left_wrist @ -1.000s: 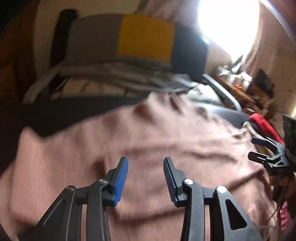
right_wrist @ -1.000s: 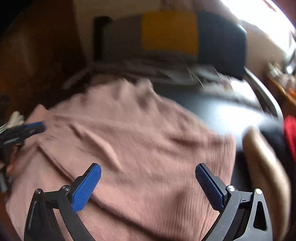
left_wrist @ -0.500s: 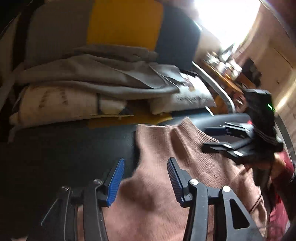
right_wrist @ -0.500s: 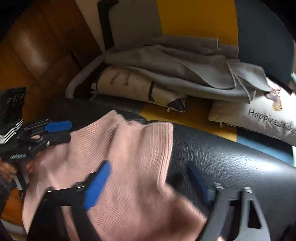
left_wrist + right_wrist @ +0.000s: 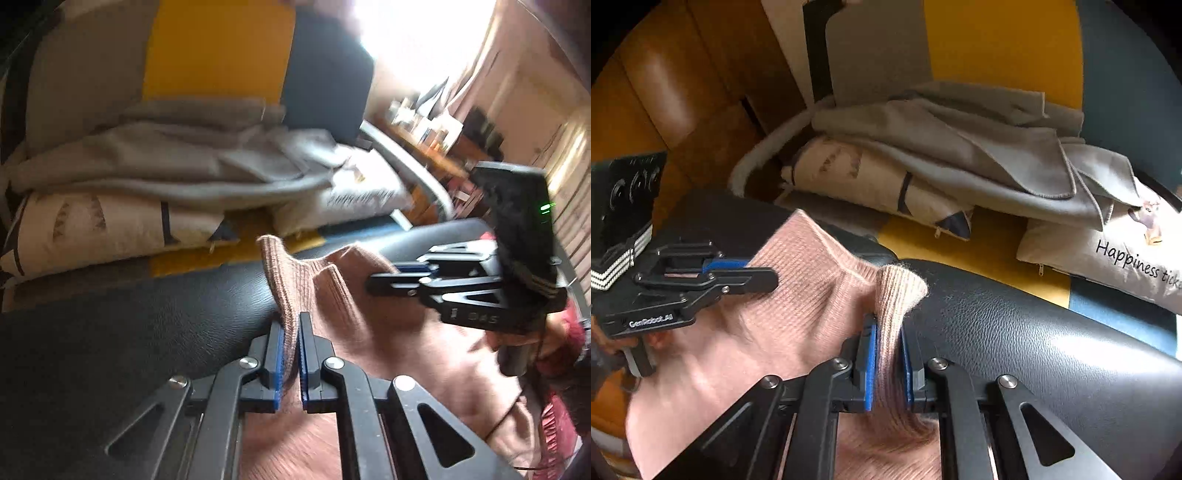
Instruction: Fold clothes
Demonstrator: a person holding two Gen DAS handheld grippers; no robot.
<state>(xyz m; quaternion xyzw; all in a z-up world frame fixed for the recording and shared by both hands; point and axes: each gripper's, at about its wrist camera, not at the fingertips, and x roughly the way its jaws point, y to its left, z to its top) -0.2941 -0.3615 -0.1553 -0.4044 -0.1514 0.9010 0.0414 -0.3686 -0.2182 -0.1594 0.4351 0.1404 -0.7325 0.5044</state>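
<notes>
A pink ribbed knit sweater [image 5: 388, 343] lies on a black leather seat [image 5: 129, 332]. My left gripper [image 5: 290, 325] is shut on the sweater's left far edge, a fold of knit sticking up between its blue pads. My right gripper [image 5: 889, 332] is shut on the right far edge of the same sweater [image 5: 798, 295]. Each gripper shows in the other's view: the right one [image 5: 388, 277] at the right, the left one [image 5: 761, 271] at the left. Both hold the far hem at about the same height.
A grey folded blanket [image 5: 960, 155] lies on cushions [image 5: 1108, 251] at the back of the seat [image 5: 1052, 350], against a grey, yellow and dark blue backrest [image 5: 218, 48]. A brown leather armrest [image 5: 665, 96] stands left. A cluttered shelf [image 5: 436, 122] is far right.
Both grippers have moved forward to the sweater's far edge and closed on it. A second ago both were open above the flat sweater.
</notes>
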